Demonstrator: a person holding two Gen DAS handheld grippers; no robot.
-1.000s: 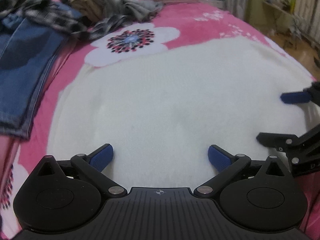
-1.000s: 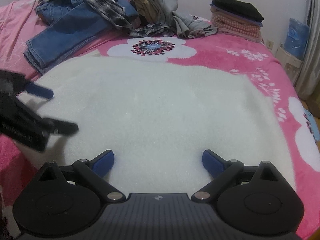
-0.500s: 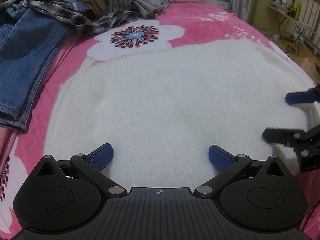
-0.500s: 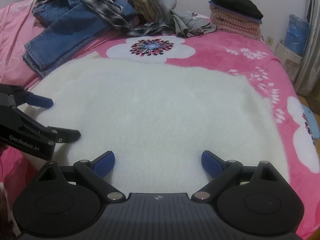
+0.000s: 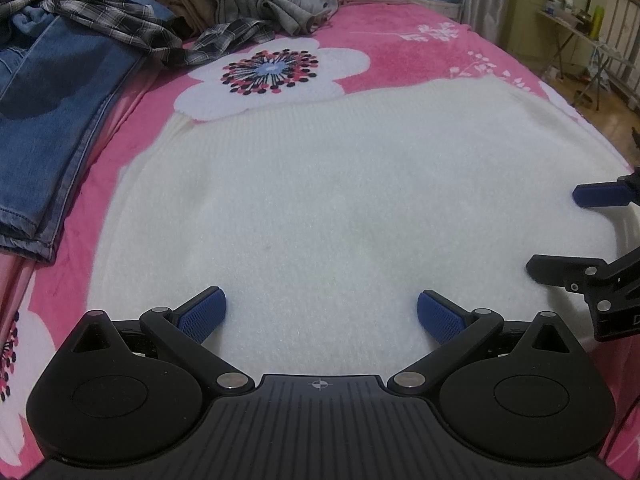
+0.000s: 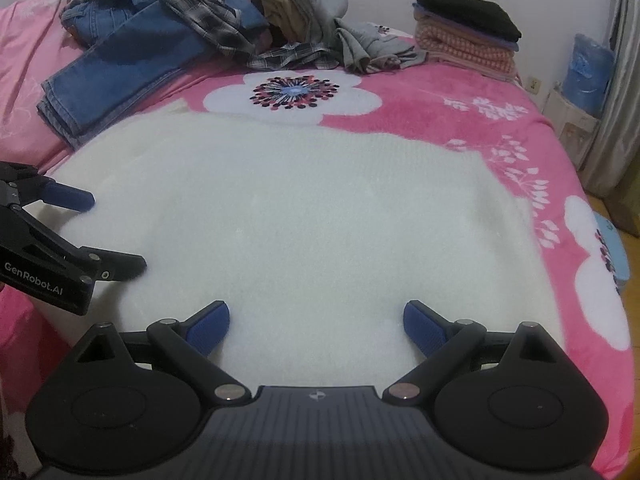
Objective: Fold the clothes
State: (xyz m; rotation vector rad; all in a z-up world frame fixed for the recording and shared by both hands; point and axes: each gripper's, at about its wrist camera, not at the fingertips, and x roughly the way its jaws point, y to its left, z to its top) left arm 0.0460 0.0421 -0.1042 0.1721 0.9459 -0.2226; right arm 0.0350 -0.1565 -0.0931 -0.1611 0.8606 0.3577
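Note:
A white knitted sweater [image 5: 340,200] lies spread flat on the pink flowered bedspread [image 5: 400,48]; the right wrist view shows the same sweater [image 6: 304,216]. My left gripper [image 5: 320,314] hovers open over the sweater's near edge, nothing between its blue pads. My right gripper [image 6: 316,322] is open too, at the near edge further right. Each gripper appears in the other's view: the right gripper [image 5: 568,232] at the far right, the left gripper [image 6: 104,232] at the far left, both with fingers spread over the sweater.
Blue jeans [image 6: 120,68], a plaid shirt [image 6: 208,20] and a grey and tan heap of clothes [image 6: 312,12] lie at the back of the bed. A folded stack [image 6: 468,36] sits at the back right. A folding table [image 5: 580,28] stands beyond the bed's right side.
Both grippers have eased back toward the sweater's near edge, so more of the bed shows beyond it. Both stay open and the sweater has not moved.

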